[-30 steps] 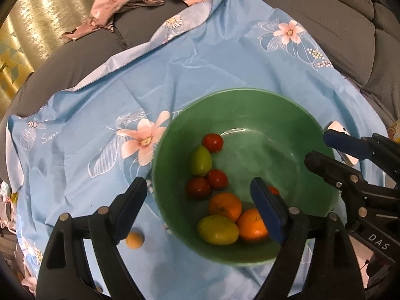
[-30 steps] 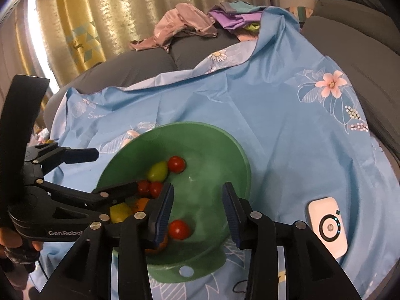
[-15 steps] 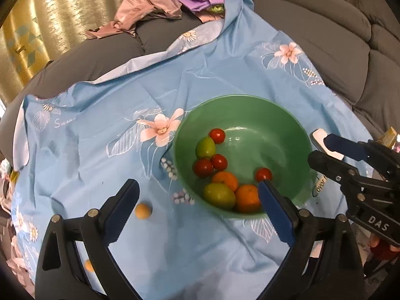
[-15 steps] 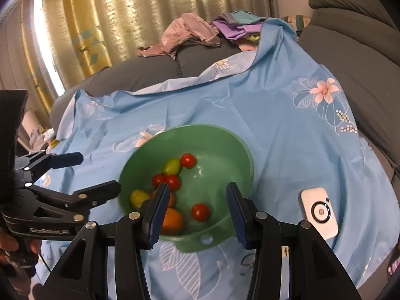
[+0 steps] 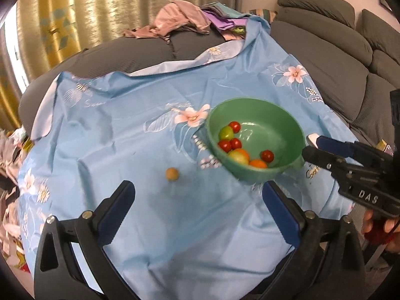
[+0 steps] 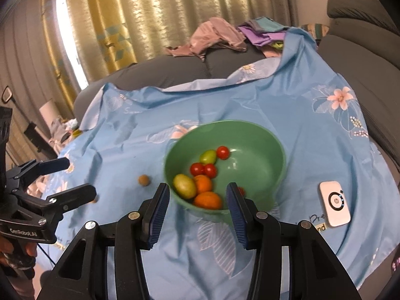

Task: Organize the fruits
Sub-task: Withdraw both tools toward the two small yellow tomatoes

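Observation:
A green bowl (image 5: 280, 125) (image 6: 257, 140) sits on a blue flowered cloth (image 5: 125, 150). It holds several red tomatoes (image 6: 222, 152), green fruits (image 6: 185, 186) and oranges (image 6: 207, 200). A small tan fruit (image 5: 172, 174) (image 6: 144, 180) lies on the cloth left of the bowl. My left gripper (image 5: 197, 203) is open and empty, raised above the cloth near the tan fruit. My right gripper (image 6: 197, 206) is open and empty, raised just in front of the bowl's near rim.
A white device (image 6: 335, 205) lies on the cloth right of the bowl. Crumpled clothes (image 6: 220, 37) are piled at the back. Grey sofa cushions (image 5: 337, 50) rise on the right. Gold curtains (image 6: 125, 25) hang behind.
Both grippers have pulled back and up from the bowl. The left view now takes in the tan fruit and much more of the cloth. Both grippers stay open.

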A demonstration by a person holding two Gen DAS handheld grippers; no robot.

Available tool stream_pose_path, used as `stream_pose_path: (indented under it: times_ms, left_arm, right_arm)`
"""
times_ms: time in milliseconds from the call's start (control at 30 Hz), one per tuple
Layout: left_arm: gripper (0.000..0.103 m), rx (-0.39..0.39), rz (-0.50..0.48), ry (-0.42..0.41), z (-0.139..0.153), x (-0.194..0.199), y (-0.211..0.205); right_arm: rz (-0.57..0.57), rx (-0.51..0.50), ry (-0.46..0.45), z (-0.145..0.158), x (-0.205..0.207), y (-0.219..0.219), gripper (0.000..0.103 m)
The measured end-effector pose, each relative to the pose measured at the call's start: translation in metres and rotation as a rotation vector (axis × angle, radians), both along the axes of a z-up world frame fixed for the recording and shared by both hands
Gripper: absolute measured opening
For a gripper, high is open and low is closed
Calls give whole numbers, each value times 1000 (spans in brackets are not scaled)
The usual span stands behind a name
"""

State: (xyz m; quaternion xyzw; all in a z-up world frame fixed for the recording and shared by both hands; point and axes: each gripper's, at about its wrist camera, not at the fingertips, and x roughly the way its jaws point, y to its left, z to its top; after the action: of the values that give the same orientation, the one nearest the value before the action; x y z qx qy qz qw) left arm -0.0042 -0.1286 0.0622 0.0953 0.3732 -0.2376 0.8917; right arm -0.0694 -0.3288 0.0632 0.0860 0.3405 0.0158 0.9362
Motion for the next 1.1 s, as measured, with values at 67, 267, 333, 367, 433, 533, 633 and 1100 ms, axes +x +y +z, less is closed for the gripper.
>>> stream_pose_path:
  times_ms: [67,267,333,367,433,533,633,1100]
  left_arm:
    - [102,-1,18,5,-3,-6,12]
    - [102,-5,72,25,-11,-16,41]
    - [102,-9,80,25,-11,-20,49]
    - [102,-11,85,25,-12,-22,52]
    - [102,-15,99,23,-13,-26,61]
    - [102,-24,111,22,-14,-30,73]
    - [102,-27,126,17,-14,-35,85]
    - [102,-69,154,15,-19,-41,118]
  right_arm:
    - [13,-4,-2,1,-2,6,48]
    - [63,-18,-3,3,-7,30,48]
    - [79,-24,-4,4,-8,39,48]
    - [91,-28,-4,4,-8,44,48]
    - [110,-36,-1,4,-10,54,48]
    - [140,-47,4,3,-10,68,48]
    - [166,-58,11,2,-10,82,48]
    - [248,-71,41,-7,-4,130,48]
